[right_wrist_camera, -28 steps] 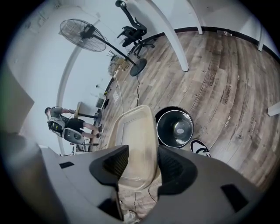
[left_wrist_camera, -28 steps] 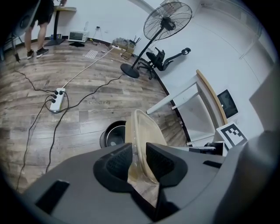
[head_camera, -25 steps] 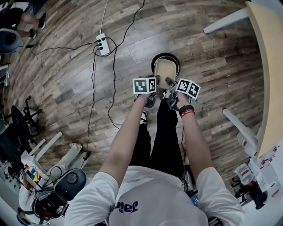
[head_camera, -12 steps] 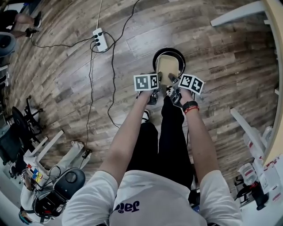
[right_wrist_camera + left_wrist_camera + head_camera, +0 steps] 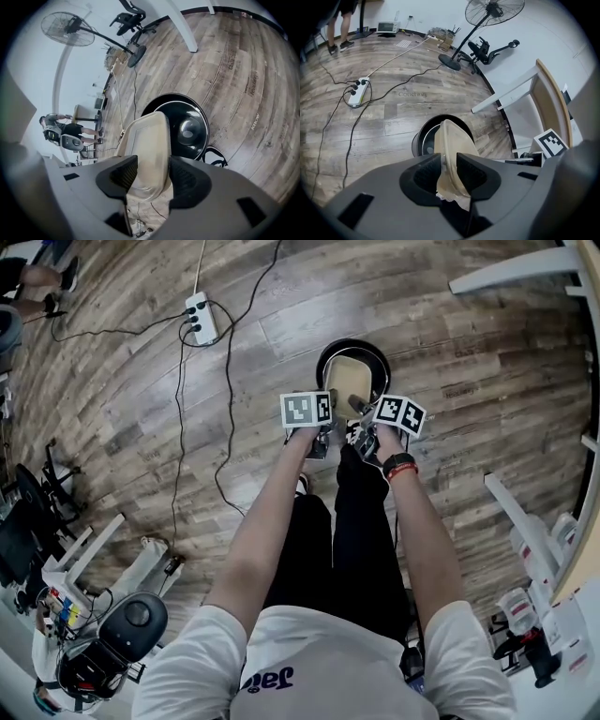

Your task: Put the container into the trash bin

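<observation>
Head view, frame centre: the left gripper (image 5: 333,410) and right gripper (image 5: 360,408) sit side by side, sharing one beige container (image 5: 349,379) that overlaps the open mouth of the black bin (image 5: 324,360) on the wood floor (image 5: 450,381). Left gripper view shows its jaws pinching the container's thin rim, edge-on. Right gripper view shows its jaws clamped wider around the opposite side. A power strip (image 5: 200,318) lies at upper left, well apart from the bin.
</observation>
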Available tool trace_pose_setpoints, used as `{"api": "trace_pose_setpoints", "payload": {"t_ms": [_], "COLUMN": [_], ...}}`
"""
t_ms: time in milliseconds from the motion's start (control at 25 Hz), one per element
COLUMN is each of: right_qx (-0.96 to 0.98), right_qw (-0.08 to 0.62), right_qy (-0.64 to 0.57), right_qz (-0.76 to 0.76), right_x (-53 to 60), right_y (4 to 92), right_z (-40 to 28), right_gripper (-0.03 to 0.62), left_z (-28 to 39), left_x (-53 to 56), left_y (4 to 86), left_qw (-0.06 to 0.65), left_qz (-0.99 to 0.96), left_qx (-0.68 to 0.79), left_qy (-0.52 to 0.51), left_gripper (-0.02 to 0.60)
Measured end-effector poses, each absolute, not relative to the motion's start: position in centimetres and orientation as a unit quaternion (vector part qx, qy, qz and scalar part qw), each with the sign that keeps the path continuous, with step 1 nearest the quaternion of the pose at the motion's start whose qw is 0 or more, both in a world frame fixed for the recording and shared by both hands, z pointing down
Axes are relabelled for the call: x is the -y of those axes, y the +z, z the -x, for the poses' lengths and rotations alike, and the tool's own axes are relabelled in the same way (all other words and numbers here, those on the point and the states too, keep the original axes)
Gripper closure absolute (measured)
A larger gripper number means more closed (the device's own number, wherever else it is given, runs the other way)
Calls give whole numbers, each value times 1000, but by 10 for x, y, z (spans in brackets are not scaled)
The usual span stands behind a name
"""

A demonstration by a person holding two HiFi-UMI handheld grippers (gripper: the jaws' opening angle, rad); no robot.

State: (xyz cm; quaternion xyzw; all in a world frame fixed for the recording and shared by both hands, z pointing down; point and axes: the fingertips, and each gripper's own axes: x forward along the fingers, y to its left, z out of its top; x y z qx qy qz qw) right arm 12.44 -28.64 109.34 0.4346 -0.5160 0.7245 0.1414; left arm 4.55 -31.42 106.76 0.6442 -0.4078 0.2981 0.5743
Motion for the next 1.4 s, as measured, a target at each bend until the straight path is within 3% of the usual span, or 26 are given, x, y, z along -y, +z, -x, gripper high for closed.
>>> {"api": "trace_pose_setpoints", "payload": {"t_ms": [840,1160,1360,1400], "right_qx": [522,520,534,537], "right_qw": [207,210,235,241], "right_qy": [700,708,680,669], "right_qz": [-441,-430,-445,-454], "right_x": [299,297,299,300], "right_y": [1145,1151,1151,1150], "right_z": [-152,-146,-154,-157], "right_gripper": [362,330,277,239], "left_z": [-72,-76,-78,-77], "left_x": [319,318,318,318], "left_y": [1124,1127,1128,1127], "left_qw": [586,588,589,589], "left_qz": [-639,-648,-649,-650], "left_qx": [398,381,379,379], "left_qy": [300,297,296,295], "left_gripper": [461,382,340,328]}}
